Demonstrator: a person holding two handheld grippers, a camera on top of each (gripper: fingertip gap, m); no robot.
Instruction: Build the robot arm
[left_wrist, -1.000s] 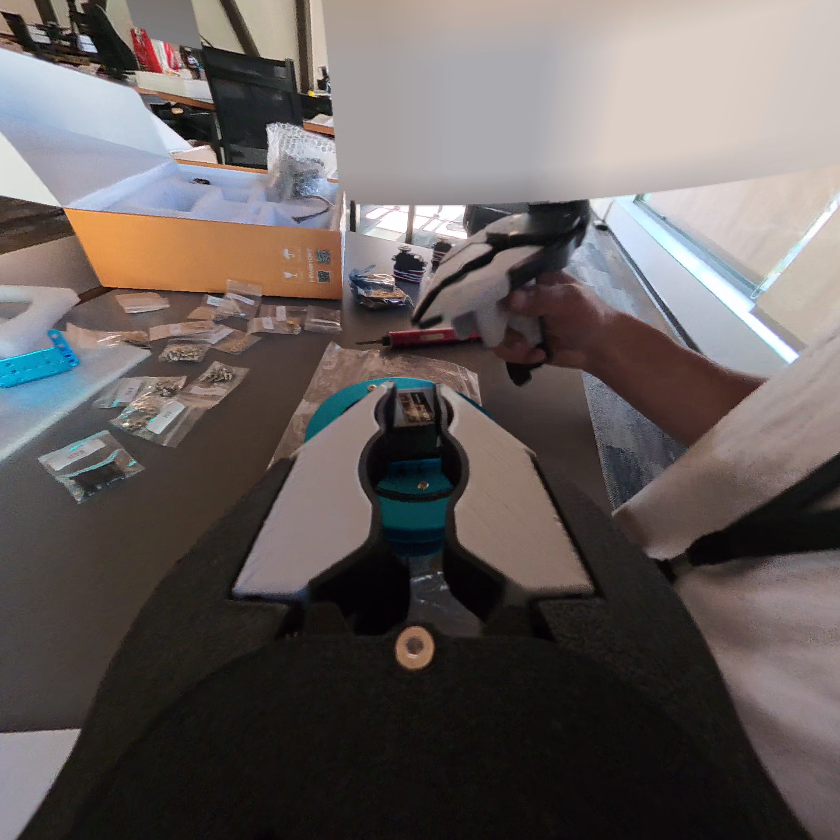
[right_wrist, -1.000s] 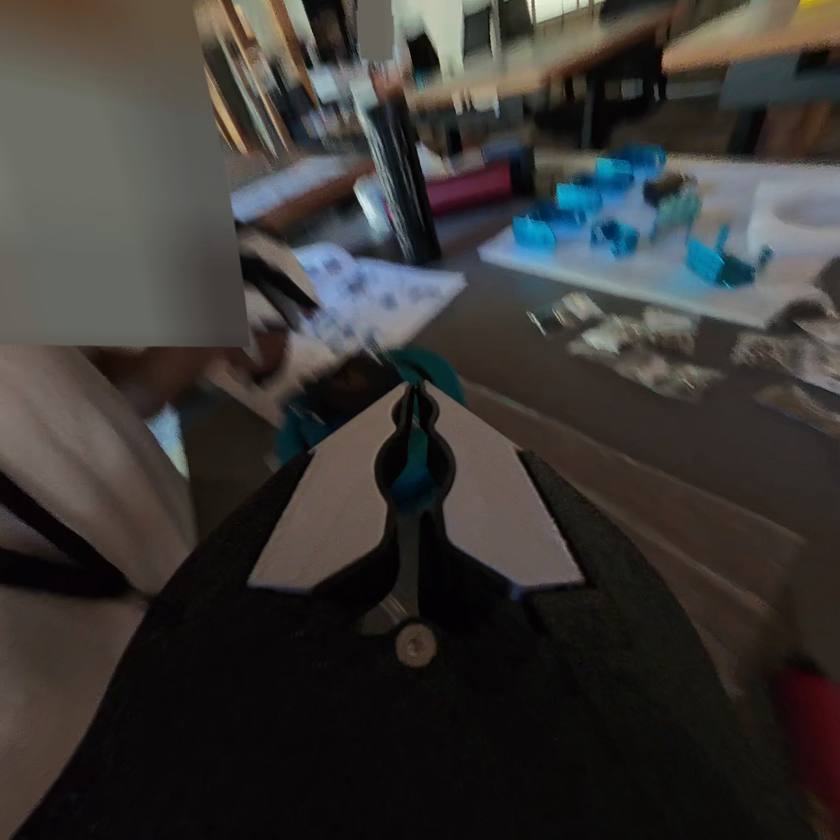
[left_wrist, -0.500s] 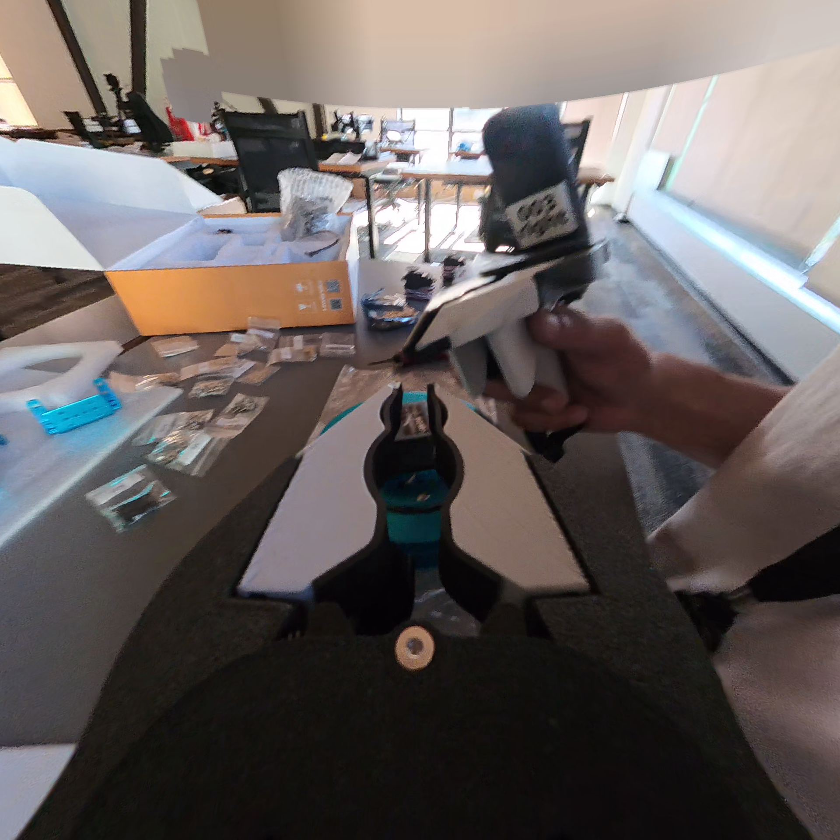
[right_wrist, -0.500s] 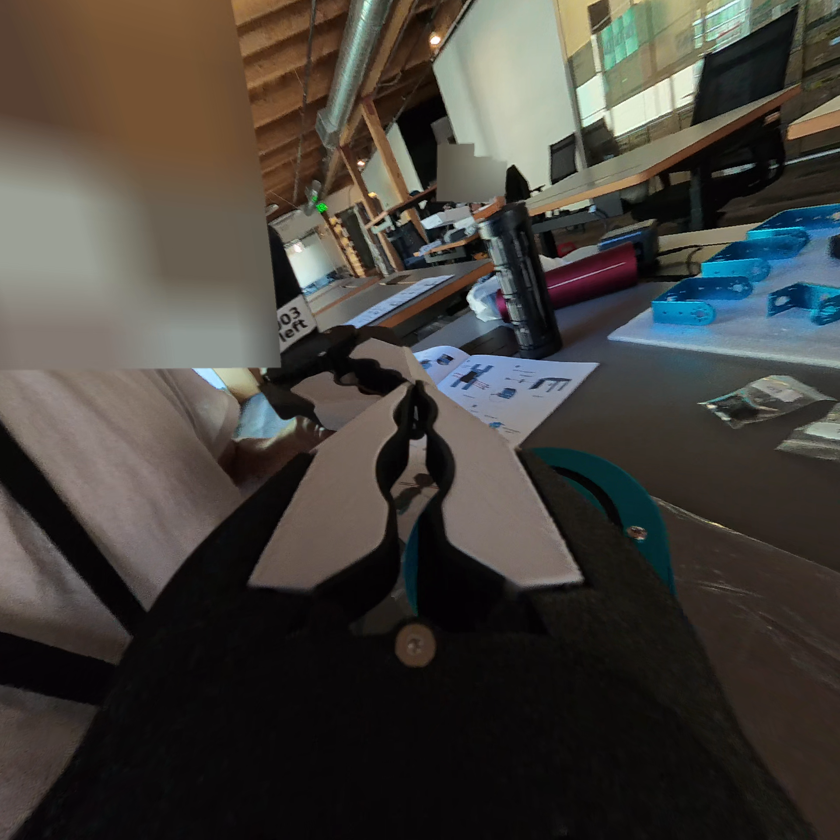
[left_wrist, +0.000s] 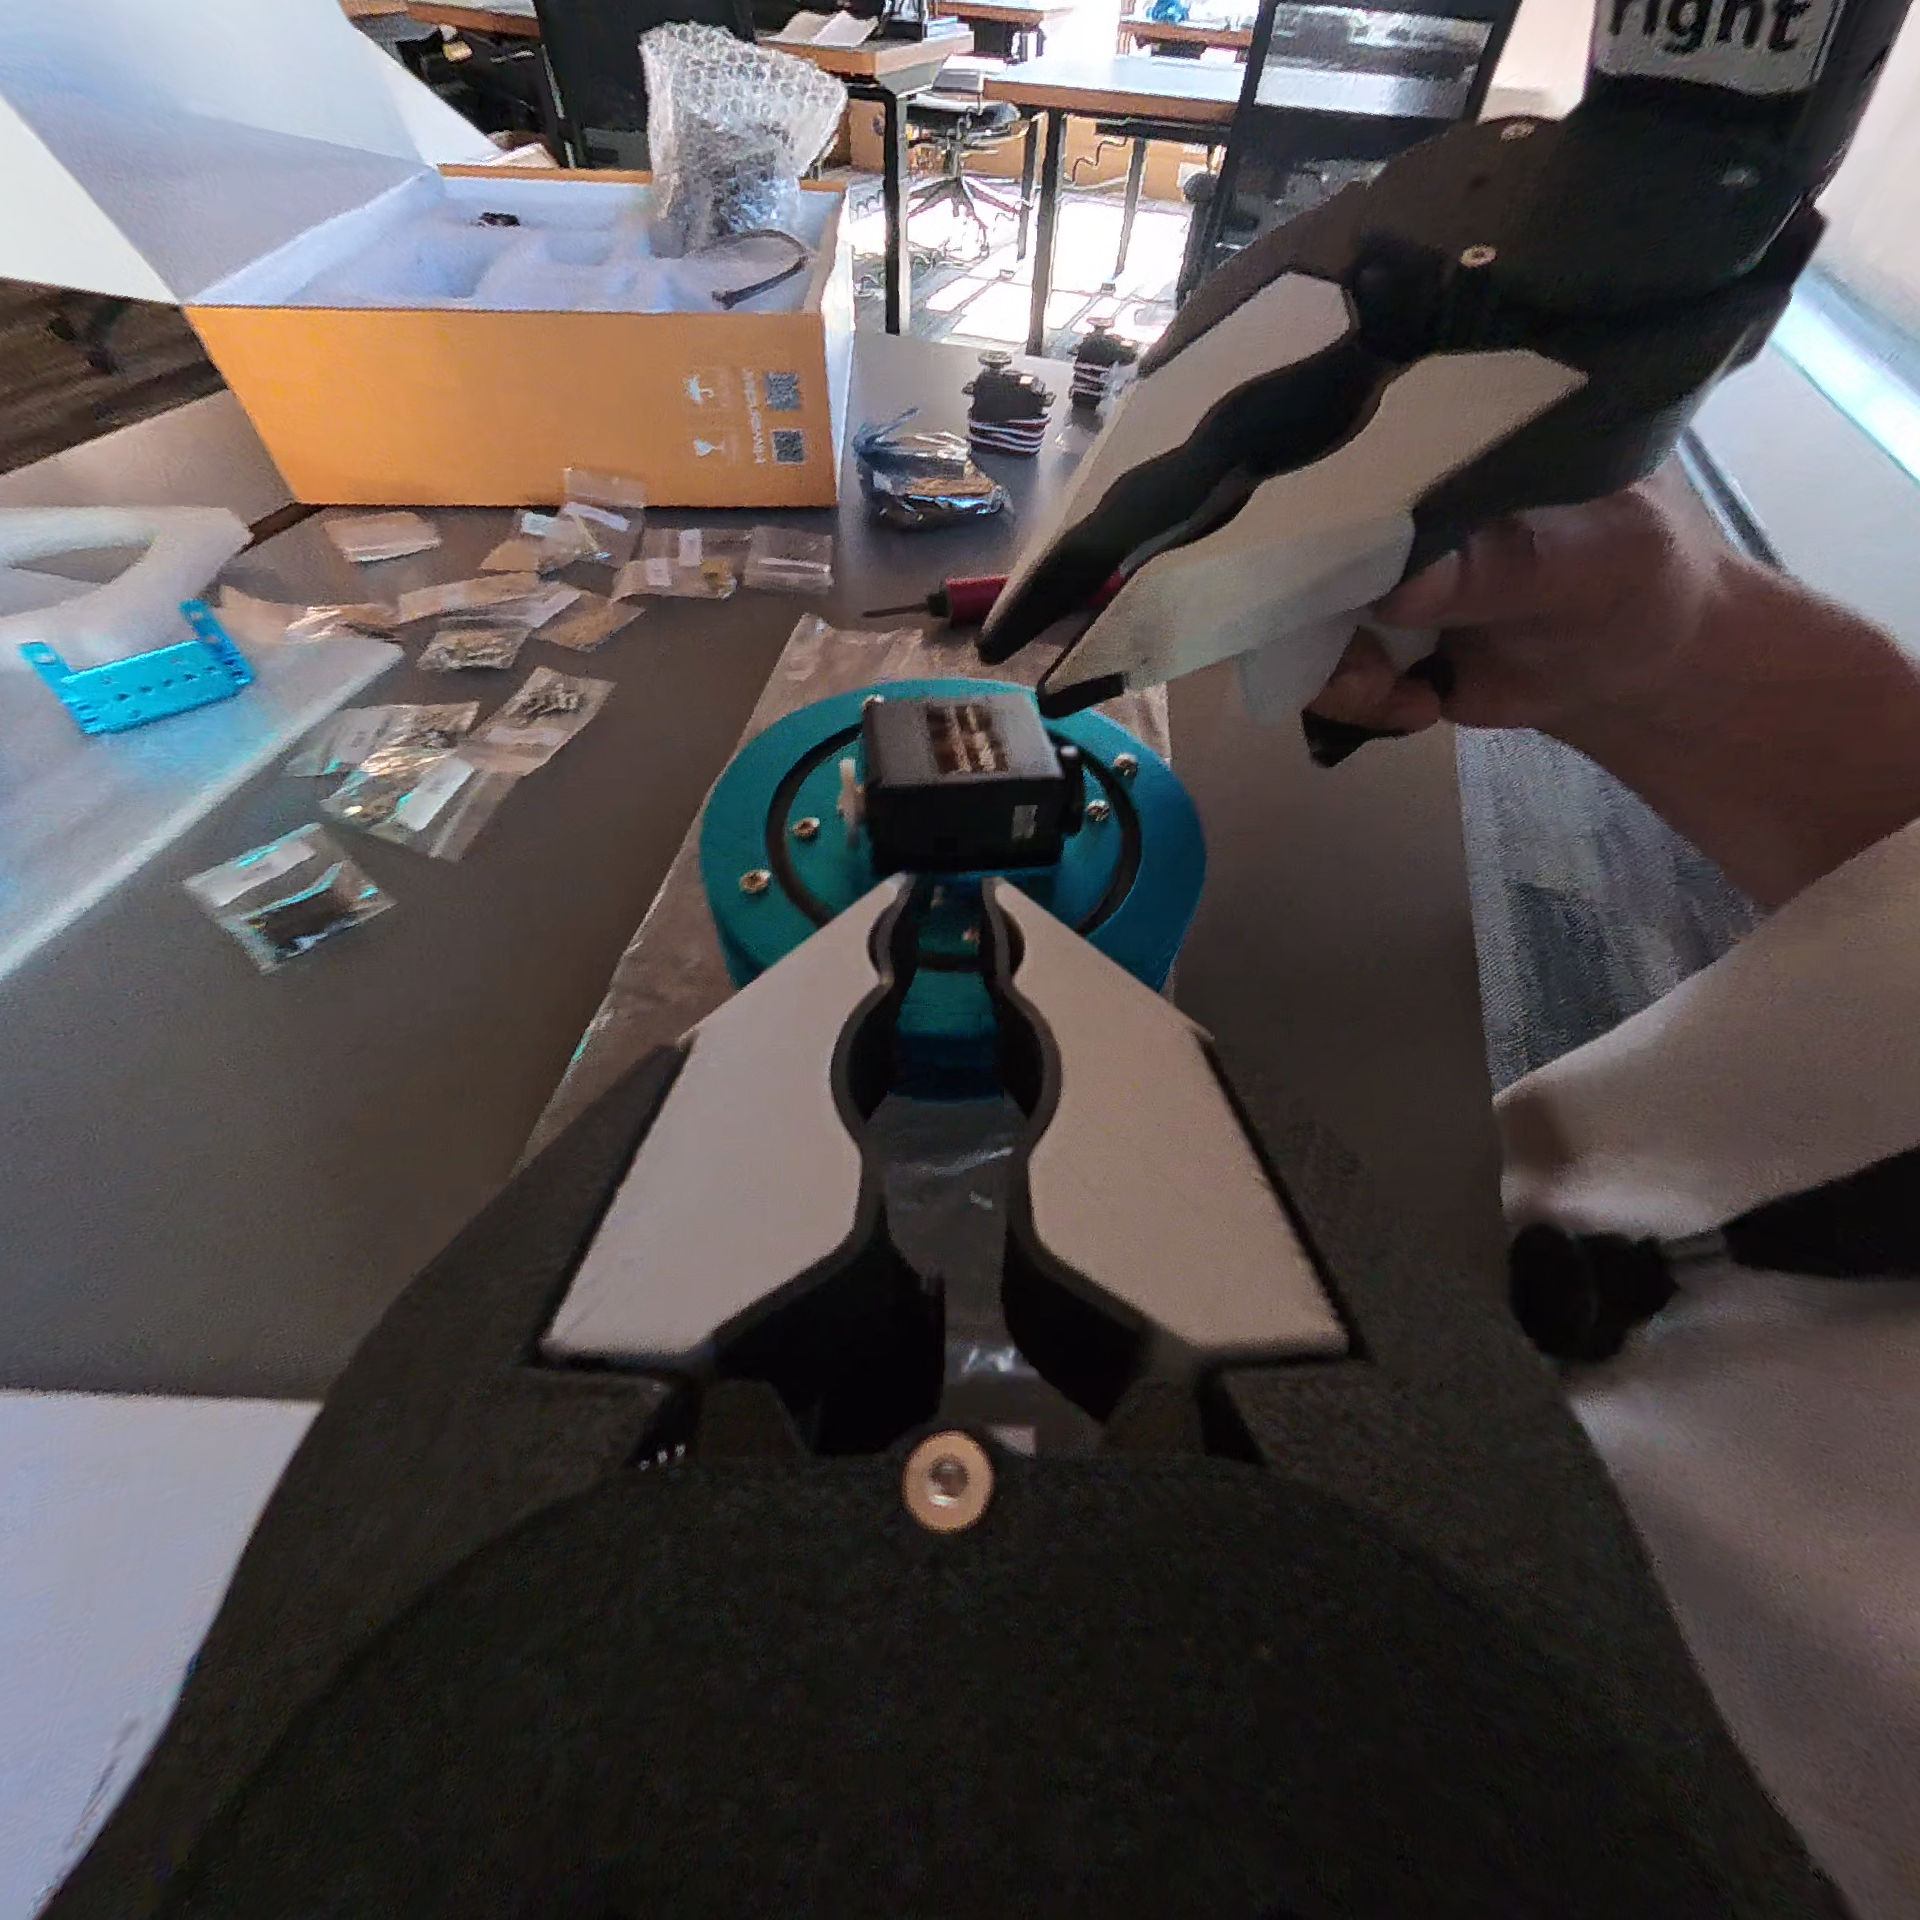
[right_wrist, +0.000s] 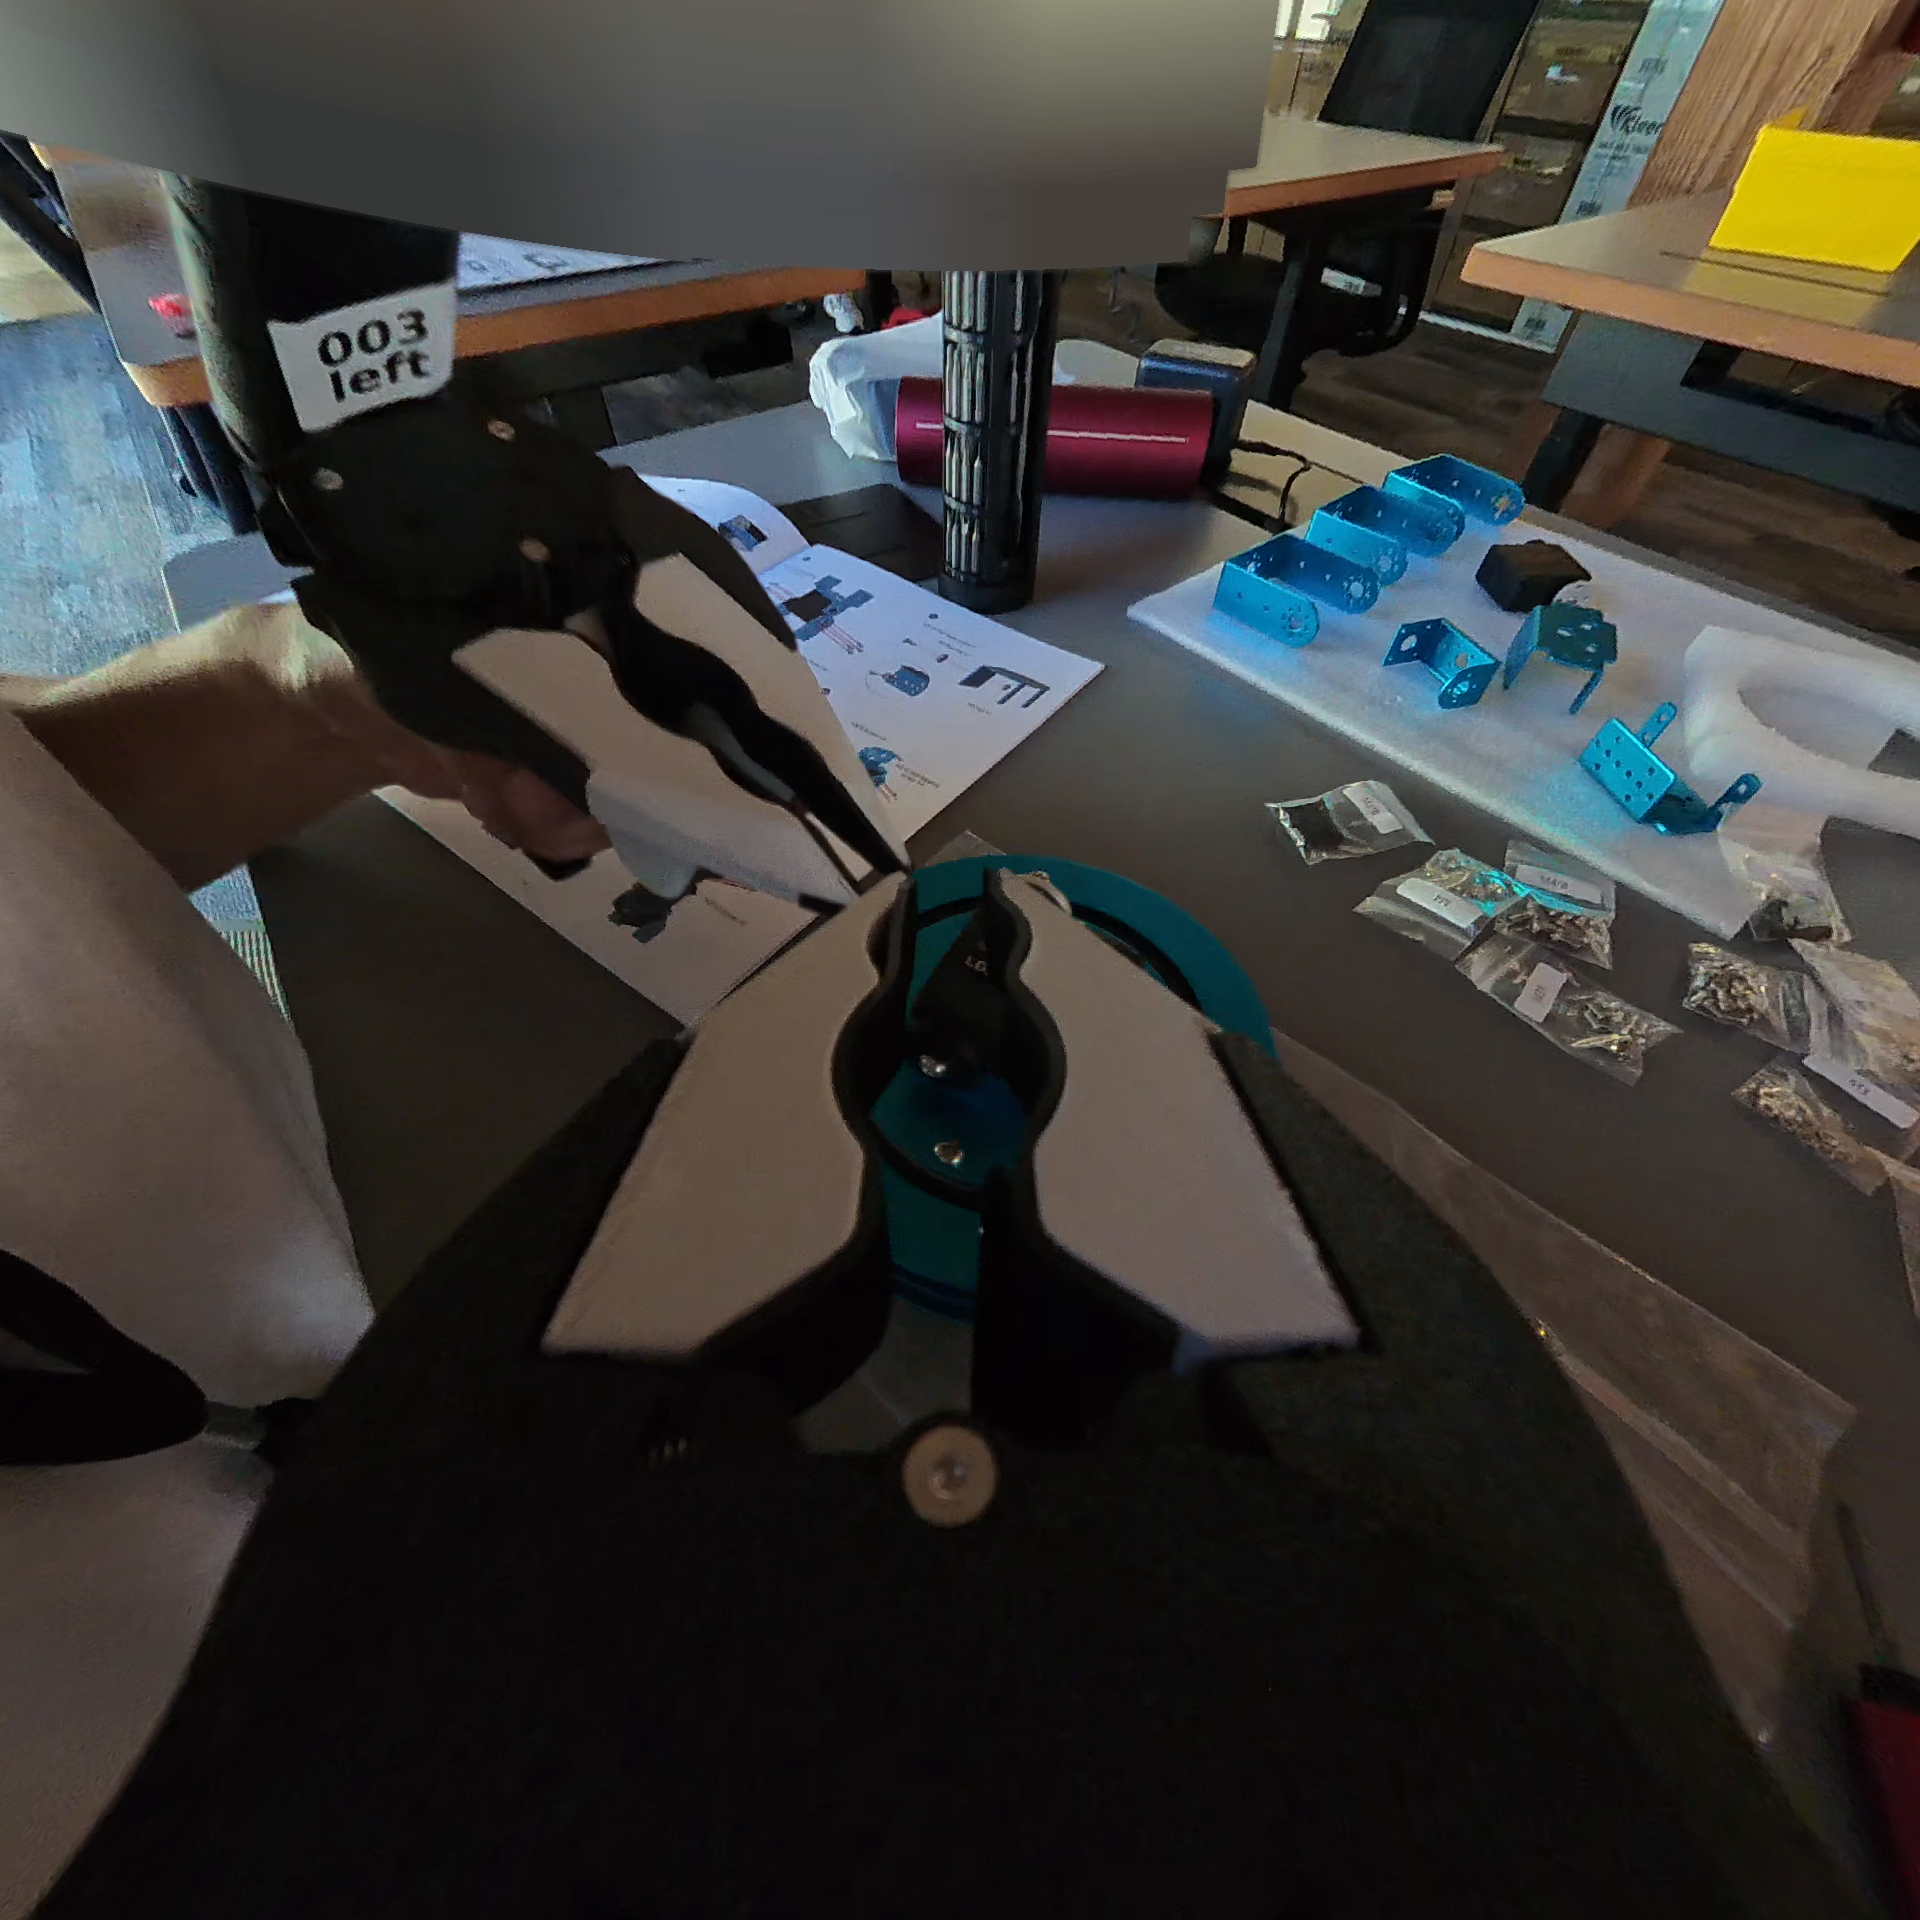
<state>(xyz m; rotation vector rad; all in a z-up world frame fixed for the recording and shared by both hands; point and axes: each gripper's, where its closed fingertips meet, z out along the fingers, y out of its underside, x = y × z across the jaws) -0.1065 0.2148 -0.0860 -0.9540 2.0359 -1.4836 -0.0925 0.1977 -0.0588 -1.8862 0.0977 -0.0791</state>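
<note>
A black servo (left_wrist: 961, 790) stands on a round teal base (left_wrist: 1153, 836) on the dark table. My left gripper (left_wrist: 943, 888) is slightly open and empty, its tips just short of the servo's near side. My right gripper (left_wrist: 1029, 670) comes in from the right, slightly open, tips at the base's far right rim beside the servo's top corner. In the right wrist view the right gripper (right_wrist: 945, 894) hangs over the teal base (right_wrist: 1174, 935), the servo (right_wrist: 971, 971) shows through the gap between its fingers, and the left gripper (right_wrist: 868, 883) points in from the left, tip to tip.
The base sits on a clear plastic bag (right_wrist: 1558, 1299). An open orange box (left_wrist: 520, 405), several small screw bags (left_wrist: 416, 769), a red screwdriver (left_wrist: 961, 597) and spare servos (left_wrist: 1003, 410) lie beyond. Blue brackets (right_wrist: 1351, 561), an open manual (right_wrist: 935, 644) and a black cylinder (right_wrist: 992, 436) lie on the other side. Left tips to right tips: about 4 cm. It is some 30 cm from my left tips to the black cylinder (right_wrist: 992, 436).
My left gripper held the servo between its tips; now the servo stands ahead of them, released on the base. My right gripper has swung down to the base and opened slightly.
</note>
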